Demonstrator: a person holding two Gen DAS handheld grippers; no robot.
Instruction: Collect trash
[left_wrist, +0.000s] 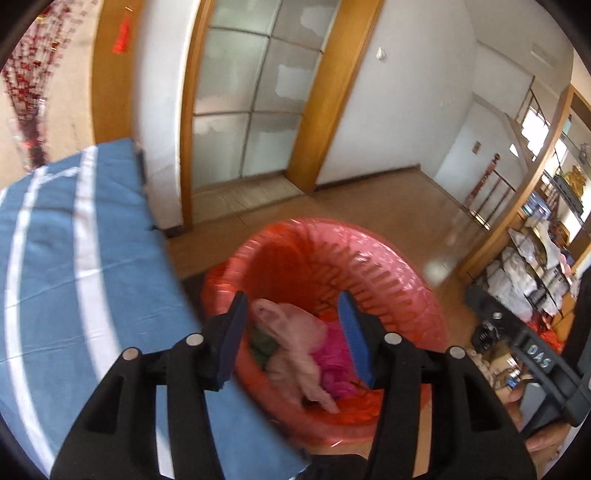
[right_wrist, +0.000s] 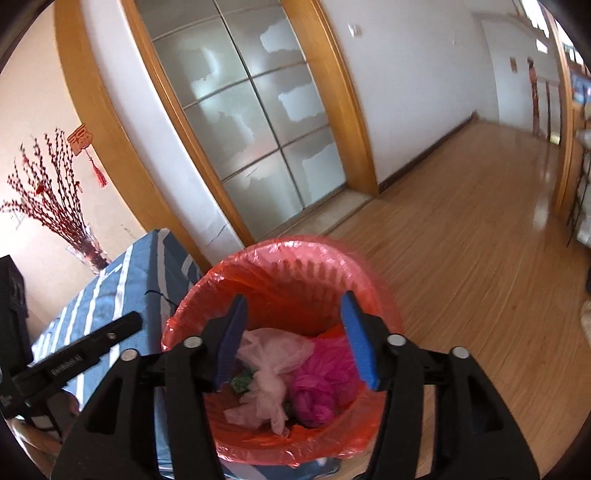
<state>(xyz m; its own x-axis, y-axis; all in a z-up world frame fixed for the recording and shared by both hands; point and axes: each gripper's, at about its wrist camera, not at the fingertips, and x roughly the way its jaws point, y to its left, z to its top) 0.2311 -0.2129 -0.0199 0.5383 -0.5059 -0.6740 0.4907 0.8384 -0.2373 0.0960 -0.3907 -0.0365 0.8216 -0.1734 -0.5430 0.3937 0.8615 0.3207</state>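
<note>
Left hand-held gripper (left_wrist: 293, 334) released, blue pads (left_wrist: 352, 332) spread wide, nothing between them, poised over the bin (left_wrist: 402, 273). Right hand-held gripper (right_wrist: 293, 338) likewise released, pads (right_wrist: 358, 339) apart and empty, hanging above the same bin (right_wrist: 280, 266).

Bin upright on the floor (right_wrist: 461, 236), mouth facing up, just beside the table (left_wrist: 74, 258) draped in blue cloth with white stripes. Slatted red wall lined with a translucent red bag (left_wrist: 421, 306) folded over the rim.

Inside the bin: pale pink plastic bag (right_wrist: 266, 373), crumpled, long axis running from the far left of the pile toward the near rim, with a loose tail pointing nearward. Touching it on the right, magenta bag (right_wrist: 317, 384), bunched into a rounded lump with no clear long axis. Scrap of green wrapper (right_wrist: 242, 382) wedged under the pink bag's left edge, mostly hidden. Same pile in the left view: pink bag (left_wrist: 295, 339), magenta bag (left_wrist: 332, 354), green scrap (left_wrist: 264, 345).

Readable writing: "DAS" in white on the right gripper's black body at the right edge of the left view. Small white print on the left gripper's body in the right view, too blurred to read. Red hanging ornament (right_wrist: 83, 144) with a Chinese character and tassel on the wall, above a vase (right_wrist: 88, 247) of red branches behind the table.

Frosted glass door (right_wrist: 258, 122) in a wooden frame behind the bin.
</note>
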